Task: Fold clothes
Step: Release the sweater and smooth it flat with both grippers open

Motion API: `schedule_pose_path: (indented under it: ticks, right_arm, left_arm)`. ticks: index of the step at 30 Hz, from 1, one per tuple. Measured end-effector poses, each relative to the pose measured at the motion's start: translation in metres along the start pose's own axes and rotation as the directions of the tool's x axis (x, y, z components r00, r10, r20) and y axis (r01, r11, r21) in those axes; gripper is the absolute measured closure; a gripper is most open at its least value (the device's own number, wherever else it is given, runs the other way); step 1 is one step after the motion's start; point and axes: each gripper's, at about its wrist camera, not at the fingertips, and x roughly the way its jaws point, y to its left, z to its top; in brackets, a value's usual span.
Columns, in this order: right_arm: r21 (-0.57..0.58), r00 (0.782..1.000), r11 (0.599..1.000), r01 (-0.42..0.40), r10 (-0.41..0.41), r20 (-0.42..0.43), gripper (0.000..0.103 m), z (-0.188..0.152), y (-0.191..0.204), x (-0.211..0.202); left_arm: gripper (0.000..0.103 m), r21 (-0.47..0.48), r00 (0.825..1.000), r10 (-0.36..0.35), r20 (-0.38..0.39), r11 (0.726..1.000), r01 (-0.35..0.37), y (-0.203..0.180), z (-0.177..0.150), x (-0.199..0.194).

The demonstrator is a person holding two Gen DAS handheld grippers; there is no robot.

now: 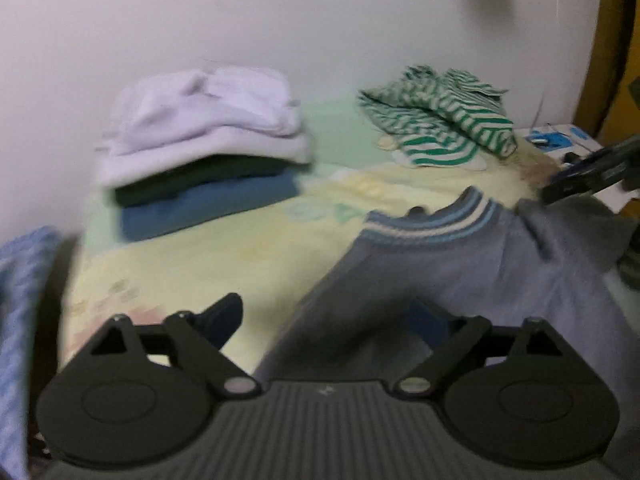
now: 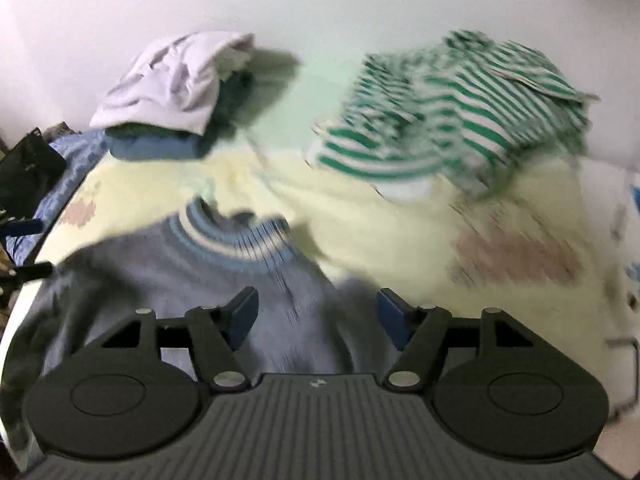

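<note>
A grey-blue sweater with a blue-and-white striped collar lies spread on the pale yellow bed sheet. My left gripper is open, low over the sweater's left edge, and fabric lies between its fingers. My right gripper is open too, over the sweater just below its collar. It also shows in the left wrist view, where the right gripper is a dark shape by the sweater's far shoulder. Both views are motion-blurred.
A folded stack of white, dark green and blue clothes sits at the back left by the white wall. A crumpled green-and-white striped garment lies at the back right. Blue knit cloth hangs at the left edge; a white box stands far right.
</note>
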Motion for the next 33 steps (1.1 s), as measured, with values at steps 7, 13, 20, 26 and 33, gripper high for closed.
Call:
schedule_pose_path:
  ticks: [7,13,20,26,33]
  right_arm:
    - [-0.053,0.998,0.998,-0.041,0.038,-0.053,0.036,0.012,0.01,0.056]
    - [-0.12,0.999,0.992,-0.034,0.038,0.033,0.055,0.008,0.018,0.071]
    - [-0.134,0.994,0.989,-0.055,0.067,0.085,0.091,0.022,0.032,0.06]
    - [-0.098,0.979,0.993,-0.072,0.089,0.182,0.092,0.061,0.043,0.071]
    - [-0.115,0.981,0.993,0.036,-0.014,0.192,0.08,0.047,0.048,0.123]
  left_arm:
    - [0.045,0.015,0.992,-0.118,-0.044,0.993,0.119,-0.015,0.026,0.037]
    - [0.032,0.036,0.997,-0.074,-0.027,0.997,0.075,-0.028,0.03,0.053]
    - [0.093,-0.053,0.989,-0.147,0.015,0.988,0.148,-0.02,0.031,0.043]
    - [0.095,-0.131,0.993,-0.021,0.12,0.991,0.037,0.017,0.053,0.026]
    - [0.077,-0.11,0.998,0.045,0.04,0.993,-0.041,0.017,0.039,0.054]
